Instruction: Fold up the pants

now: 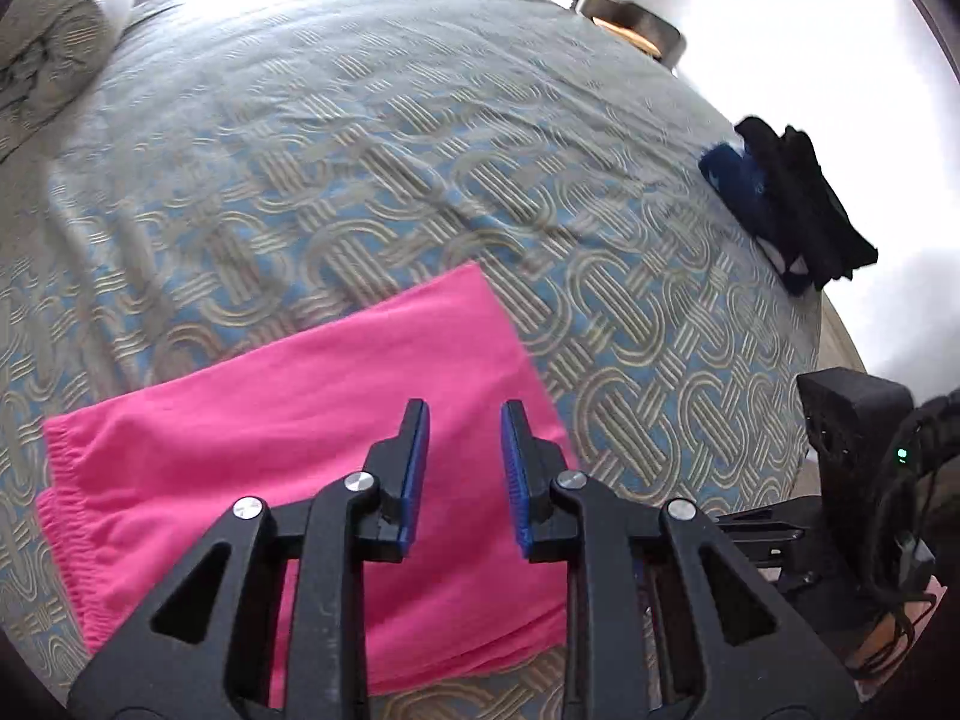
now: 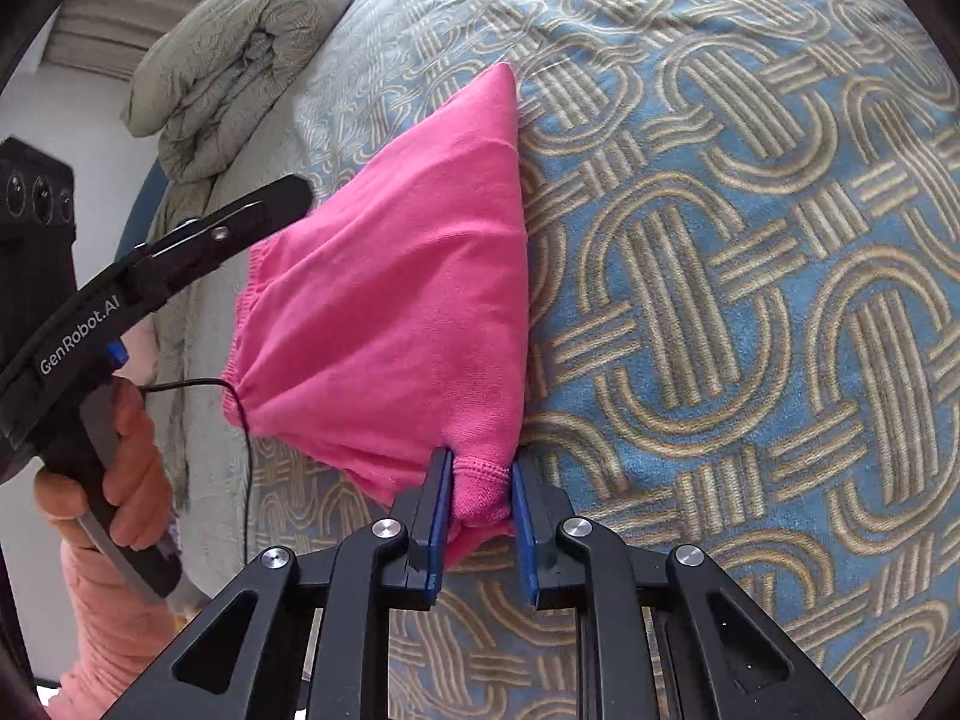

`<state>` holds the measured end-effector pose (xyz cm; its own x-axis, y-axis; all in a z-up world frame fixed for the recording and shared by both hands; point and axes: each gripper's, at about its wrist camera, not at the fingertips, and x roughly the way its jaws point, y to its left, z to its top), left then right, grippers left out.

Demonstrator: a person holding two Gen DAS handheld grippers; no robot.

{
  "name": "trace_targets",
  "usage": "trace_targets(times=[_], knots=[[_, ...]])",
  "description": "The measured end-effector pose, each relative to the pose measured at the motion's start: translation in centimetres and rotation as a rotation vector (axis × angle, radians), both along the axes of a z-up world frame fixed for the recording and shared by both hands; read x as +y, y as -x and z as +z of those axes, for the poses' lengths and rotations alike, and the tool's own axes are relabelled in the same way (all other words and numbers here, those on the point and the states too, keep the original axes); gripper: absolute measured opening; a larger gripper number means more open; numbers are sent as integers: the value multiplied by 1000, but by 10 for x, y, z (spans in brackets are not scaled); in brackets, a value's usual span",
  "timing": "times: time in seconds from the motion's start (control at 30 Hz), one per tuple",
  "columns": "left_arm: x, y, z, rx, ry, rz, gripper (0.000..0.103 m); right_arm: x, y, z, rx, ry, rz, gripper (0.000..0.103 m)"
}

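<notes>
right gripper (image 2: 477, 468) jaws pinching pink pants (image 2: 408, 276) hem, left gripper (image 1: 465, 420) jaws parted above them, patterned bedspread (image 2: 750, 240)

A bed (image 1: 360, 138) with a blue-and-tan patterned cover, rolled quilt (image 2: 240, 42) at its edge.

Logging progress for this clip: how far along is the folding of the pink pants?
Done: the pink knit pants already lie folded compactly on the patterned blue bedspread. In hand: the right gripper has a hemmed corner between its fingers; the left gripper hovers open above. Left: possibly one last fold or release.
</notes>
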<state>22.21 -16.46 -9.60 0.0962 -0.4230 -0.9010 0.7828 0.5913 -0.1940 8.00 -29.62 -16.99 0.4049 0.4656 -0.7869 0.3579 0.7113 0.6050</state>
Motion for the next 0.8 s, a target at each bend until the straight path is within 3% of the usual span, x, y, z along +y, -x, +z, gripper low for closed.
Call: trace_targets(times=[0.1,0.17,0.3,0.43,0.5,0.57,0.67,0.8], knots=[[-27,3,-38,-84,-128,1,26,2,3,6,-17,32,4,15],[-25,-3,-44,-100,-56,42,27,6,8,13,-21,91,16,13],[-18,-15,-37,-42,-22,116,27,25,14,9,10,162,78,12],[-6,-7,-18,-95,-36,123,28,17,23,3,-2,83,98,13],[7,-1,-6,-113,-18,116,37,9,29,9,-4,100,106,14],[24,7,3,-162,-21,116,55,0,33,16,1,160,99,17],[53,16,12,-230,-44,160,58,-9,33,29,-27,221,80,23],[88,11,9,-219,-68,297,63,-8,13,43,-70,224,78,27]])
